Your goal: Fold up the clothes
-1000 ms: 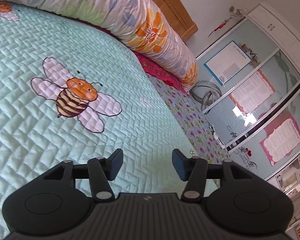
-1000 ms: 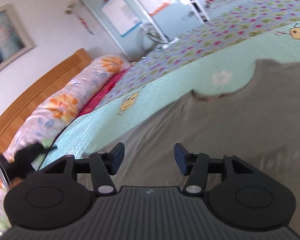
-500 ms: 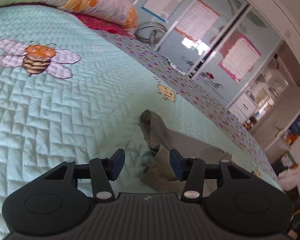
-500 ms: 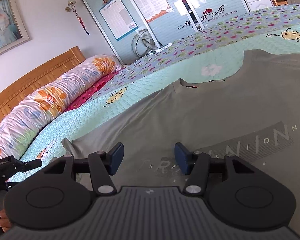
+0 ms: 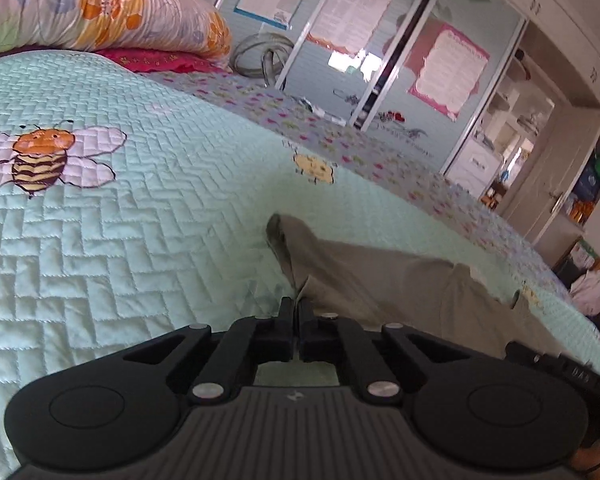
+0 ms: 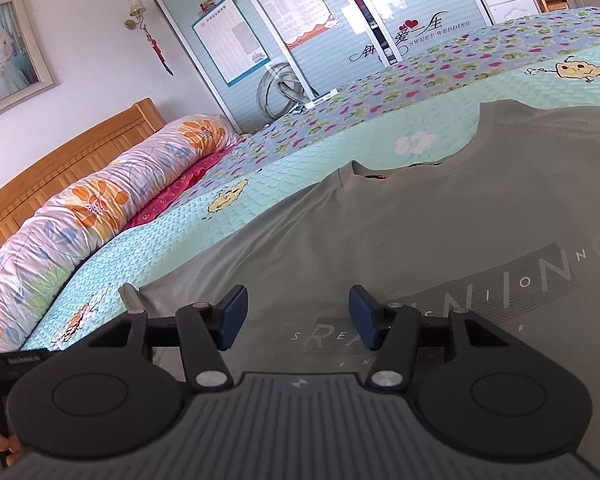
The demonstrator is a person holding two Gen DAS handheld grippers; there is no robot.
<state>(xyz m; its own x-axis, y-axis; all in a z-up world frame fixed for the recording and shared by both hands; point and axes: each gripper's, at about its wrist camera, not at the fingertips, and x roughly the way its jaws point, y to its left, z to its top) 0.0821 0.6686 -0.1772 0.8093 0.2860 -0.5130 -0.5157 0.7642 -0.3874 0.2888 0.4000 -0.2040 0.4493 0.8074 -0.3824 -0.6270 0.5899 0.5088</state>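
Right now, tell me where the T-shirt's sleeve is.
In the left wrist view the sleeve lies on the green quilt, just ahead of the left gripper, which is shut on its fabric.

One grey T-shirt (image 6: pixel 420 220) lies on one quilted bedspread (image 6: pixel 292 160). Beside the shirt are two grippers, left (image 5: pixel 294 308) and right (image 6: pixel 296 312). Beyond the shirt, one floral bolster (image 6: pixel 100 204) rests against one wooden headboard (image 6: pixel 60 160).
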